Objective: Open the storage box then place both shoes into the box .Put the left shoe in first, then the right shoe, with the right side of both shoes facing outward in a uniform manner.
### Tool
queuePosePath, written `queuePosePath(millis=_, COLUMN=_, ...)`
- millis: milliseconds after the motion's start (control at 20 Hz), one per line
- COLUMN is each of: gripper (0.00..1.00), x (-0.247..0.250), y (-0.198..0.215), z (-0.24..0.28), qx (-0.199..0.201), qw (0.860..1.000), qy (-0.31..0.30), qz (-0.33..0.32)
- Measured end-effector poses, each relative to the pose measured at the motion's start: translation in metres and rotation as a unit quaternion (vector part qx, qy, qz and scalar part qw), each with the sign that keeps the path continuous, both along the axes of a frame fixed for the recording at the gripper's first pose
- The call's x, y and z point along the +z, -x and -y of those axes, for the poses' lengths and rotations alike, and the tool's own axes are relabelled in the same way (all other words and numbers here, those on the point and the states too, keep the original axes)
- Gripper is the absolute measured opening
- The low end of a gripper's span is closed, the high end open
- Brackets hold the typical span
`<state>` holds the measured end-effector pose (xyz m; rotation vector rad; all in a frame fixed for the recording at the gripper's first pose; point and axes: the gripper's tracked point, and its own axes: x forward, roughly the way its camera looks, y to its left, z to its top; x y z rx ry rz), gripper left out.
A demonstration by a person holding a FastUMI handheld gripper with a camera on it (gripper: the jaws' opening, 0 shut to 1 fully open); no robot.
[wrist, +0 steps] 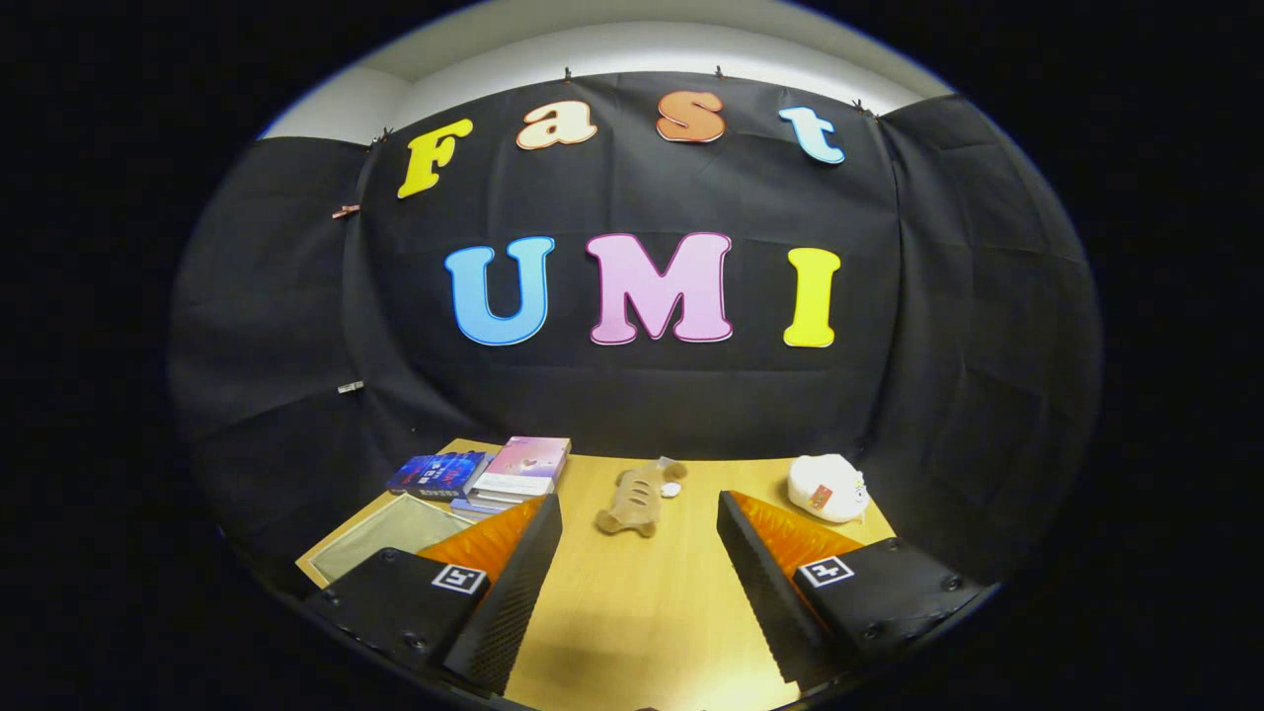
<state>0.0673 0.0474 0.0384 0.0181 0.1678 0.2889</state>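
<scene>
Pale wood table (642, 612) is lying bare between the wide-spread fingers of the gripper (640, 553), which is gripping nothing.
A tan shoe (632, 502) is lying beyond them; probably soft and light, best pinched across its upper.

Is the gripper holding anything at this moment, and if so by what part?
Nothing is held. The gripper is open, with bare table between its fingers; the plush toy lies beyond them, untouched.
</scene>
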Motion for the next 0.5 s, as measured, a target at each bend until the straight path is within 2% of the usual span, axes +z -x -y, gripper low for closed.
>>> queuePosePath(millis=200, gripper=0.98, x=-0.006, y=-0.013, z=0.038, qx=0.001, qw=1.0, qy=-0.003, qz=-0.009)
queuePosePath(millis=500, gripper=0.98, x=-0.001, y=-0.028, z=0.076, qx=0.032, qw=0.999, qy=0.01, qz=0.017)
